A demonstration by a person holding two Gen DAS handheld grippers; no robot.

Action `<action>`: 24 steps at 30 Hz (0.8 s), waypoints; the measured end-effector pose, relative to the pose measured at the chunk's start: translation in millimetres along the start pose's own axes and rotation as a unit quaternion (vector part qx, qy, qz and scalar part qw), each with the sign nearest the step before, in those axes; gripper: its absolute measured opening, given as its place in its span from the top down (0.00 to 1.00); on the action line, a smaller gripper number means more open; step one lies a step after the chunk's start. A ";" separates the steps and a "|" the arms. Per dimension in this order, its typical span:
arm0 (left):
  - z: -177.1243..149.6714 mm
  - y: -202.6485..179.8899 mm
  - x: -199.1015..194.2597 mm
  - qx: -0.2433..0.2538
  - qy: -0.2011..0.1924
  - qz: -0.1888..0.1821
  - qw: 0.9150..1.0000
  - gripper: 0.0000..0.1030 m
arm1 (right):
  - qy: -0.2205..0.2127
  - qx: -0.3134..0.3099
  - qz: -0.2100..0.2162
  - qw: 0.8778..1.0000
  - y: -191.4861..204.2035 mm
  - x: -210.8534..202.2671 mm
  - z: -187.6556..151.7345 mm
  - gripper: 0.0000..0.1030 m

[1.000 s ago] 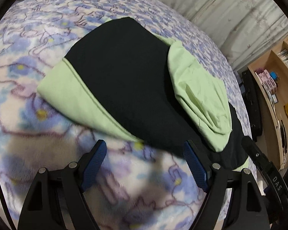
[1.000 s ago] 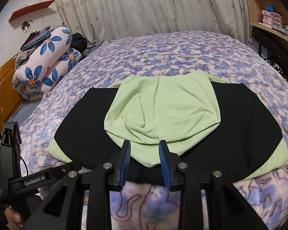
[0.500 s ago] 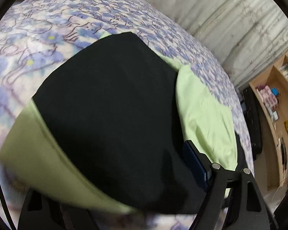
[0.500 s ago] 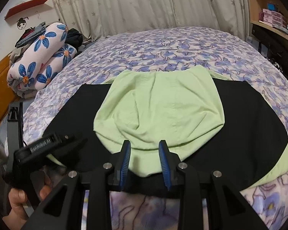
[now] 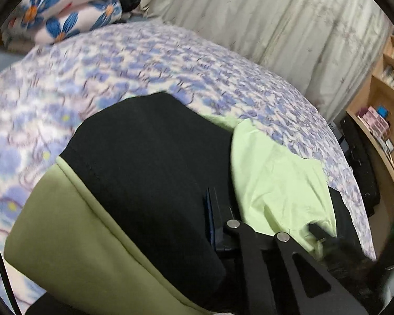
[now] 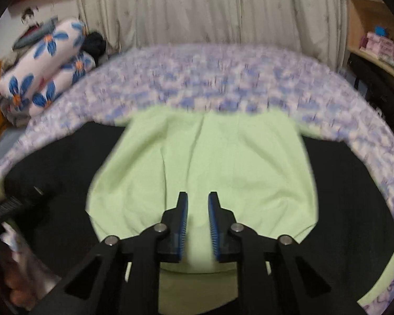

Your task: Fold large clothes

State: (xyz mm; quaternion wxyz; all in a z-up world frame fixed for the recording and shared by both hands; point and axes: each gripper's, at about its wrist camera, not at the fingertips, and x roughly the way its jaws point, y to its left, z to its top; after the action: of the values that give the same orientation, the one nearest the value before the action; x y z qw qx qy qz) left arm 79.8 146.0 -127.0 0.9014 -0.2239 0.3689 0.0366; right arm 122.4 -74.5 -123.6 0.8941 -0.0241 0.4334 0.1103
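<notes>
Black-and-pale-green cotton hooded top [image 6: 341,197] spread flat on the purple floral fleece bedspread [image 6: 223,78], green hood [image 6: 205,162] lying over the black back. Left gripper [image 5: 210,220] just closed and clamped on the black sleeve edge, fabric draped over its hidden finger; right gripper [image 6: 198,225] just narrowed over the hood's near hem, a slim gap showing and nothing pinched yet. Likely trouble: thin bite slipping off mid-lift, or hood bunching if only one layer gets caught.
</notes>
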 end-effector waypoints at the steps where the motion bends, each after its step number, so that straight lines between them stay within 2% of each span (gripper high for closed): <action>1: 3.2 -0.7 -5.3 0.005 -0.002 -0.001 1.000 0.93 | 0.028 0.008 0.013 1.000 -2.9 12.3 -6.3 0.89; 9: 15.7 -49.4 -24.2 0.048 -0.017 -0.004 0.999 0.94 | 0.023 0.054 0.066 0.996 -21.7 17.8 -16.9 0.89; 15: 21.2 -108.8 -34.4 0.098 -0.028 -0.015 0.995 0.94 | 0.025 0.079 0.094 0.992 -31.2 15.6 -17.3 0.89; 21: 14.1 -183.7 -39.4 0.176 -0.034 -0.039 0.983 0.94 | 0.033 0.141 0.161 0.976 -59.5 6.2 -25.3 0.89; 24: 2.0 -228.4 -37.5 0.220 -0.032 -0.061 0.973 0.94 | 0.014 0.185 0.186 0.965 -82.0 -15.2 -40.0 0.89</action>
State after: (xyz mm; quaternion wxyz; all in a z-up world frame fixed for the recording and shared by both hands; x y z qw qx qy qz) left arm 106.7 -54.3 -14.2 0.9405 -0.0408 0.3241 -0.0934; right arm 100.4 -162.6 -140.9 0.8406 0.2212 0.4557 0.1919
